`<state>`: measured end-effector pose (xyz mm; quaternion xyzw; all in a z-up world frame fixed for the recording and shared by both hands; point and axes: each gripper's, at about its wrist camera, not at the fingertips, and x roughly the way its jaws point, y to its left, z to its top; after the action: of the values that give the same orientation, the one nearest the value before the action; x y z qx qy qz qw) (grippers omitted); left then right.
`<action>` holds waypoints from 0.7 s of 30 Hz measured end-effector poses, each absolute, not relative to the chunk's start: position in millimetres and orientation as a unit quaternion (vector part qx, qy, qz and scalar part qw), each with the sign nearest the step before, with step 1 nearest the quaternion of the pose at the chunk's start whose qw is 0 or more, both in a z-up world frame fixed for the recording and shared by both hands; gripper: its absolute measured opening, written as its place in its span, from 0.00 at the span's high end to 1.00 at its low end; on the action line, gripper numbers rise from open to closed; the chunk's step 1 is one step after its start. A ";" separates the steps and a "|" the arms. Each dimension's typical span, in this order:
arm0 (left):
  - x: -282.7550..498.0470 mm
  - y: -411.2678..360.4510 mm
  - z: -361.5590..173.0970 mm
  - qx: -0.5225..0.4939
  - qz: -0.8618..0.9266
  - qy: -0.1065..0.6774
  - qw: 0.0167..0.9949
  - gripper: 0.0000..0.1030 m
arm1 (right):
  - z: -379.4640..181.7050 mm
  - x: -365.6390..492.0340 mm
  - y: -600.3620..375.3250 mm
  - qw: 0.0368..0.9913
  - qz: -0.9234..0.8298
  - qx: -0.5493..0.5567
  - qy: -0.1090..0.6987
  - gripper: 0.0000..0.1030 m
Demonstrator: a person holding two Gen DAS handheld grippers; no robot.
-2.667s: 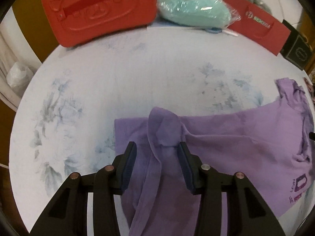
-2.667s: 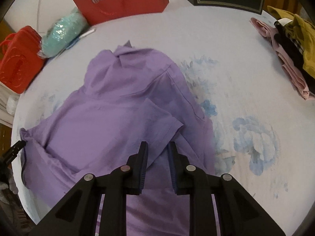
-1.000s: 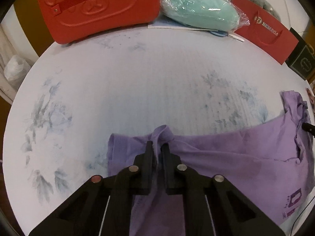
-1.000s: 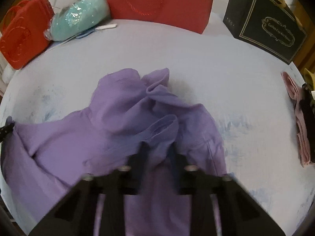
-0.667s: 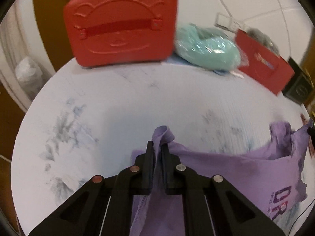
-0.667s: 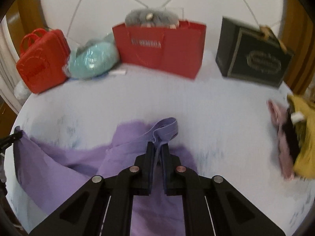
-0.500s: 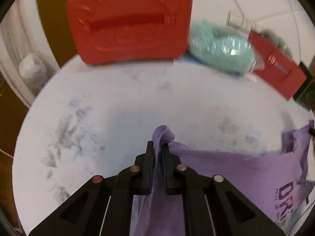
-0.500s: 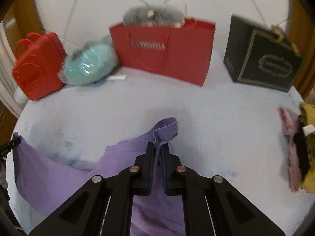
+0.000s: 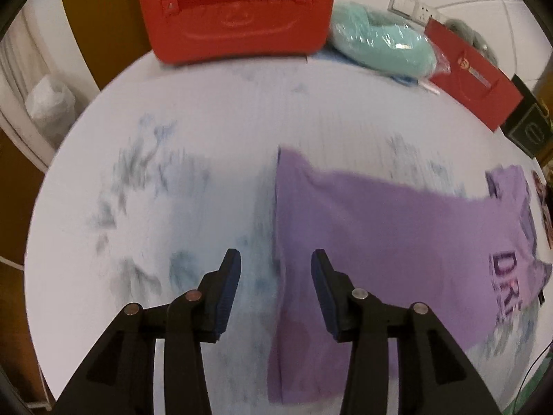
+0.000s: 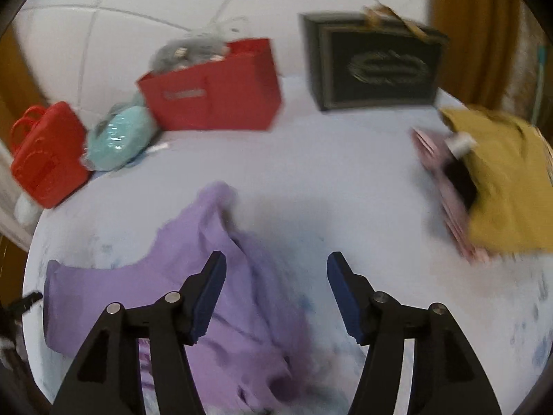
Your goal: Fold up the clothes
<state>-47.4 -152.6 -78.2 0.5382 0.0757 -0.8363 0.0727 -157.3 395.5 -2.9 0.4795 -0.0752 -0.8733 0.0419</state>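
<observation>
Both grippers have just been opening, and the shirt [image 9: 380, 235] is out of both. Left gripper [image 9: 274, 280] hangs spread above the shirt's straight side edge, nothing between the jaws. Right gripper [image 10: 274, 290] is spread too and wider, with cloth lying below its left finger but not pinched. The shirt lies on the table [image 9: 214, 110], well short of the red case [image 9: 235, 10] at the back, print facing up on the side away from the case.

From the left view the body looks fairly flat, with a clean long edge running away from the case. From the right view it is messier: a peak of cloth [image 10: 217, 193] pokes toward the red bag [image 10: 214, 86], and wrinkles bunch nearer the camera. Both pictures are blurred, so fine creases cannot be read.

To do this step well, I'd smooth before folding: lift clear so no finger drags the cloth, then flatten that peak. Next grips should pinch one layer at the corners, both at once, keeping the edge taut. Keep it off the yellow pile [image 10: 501, 180] to the side.
</observation>
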 end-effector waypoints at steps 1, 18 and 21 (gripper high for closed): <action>-42.2 -150.8 -80.4 0.541 -0.834 0.079 0.070 0.58 | -6.7 -148.3 397.2 0.043 -0.869 0.486 -0.079 0.41; -6.8 -110.4 -114.2 0.587 -0.806 0.056 0.042 0.97 | -88.3 -90.8 364.5 0.069 -0.815 0.573 -0.053 0.98; -4.5 -112.5 -112.8 0.591 -0.803 0.055 0.045 0.97 | -79.3 -70.8 374.2 0.048 -0.814 0.578 -0.033 0.98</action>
<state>-4.5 -112.5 -112.8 0.5914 0.0546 -0.8033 0.0452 -70.8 374.2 -79.3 0.5778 -0.0327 -0.8141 0.0484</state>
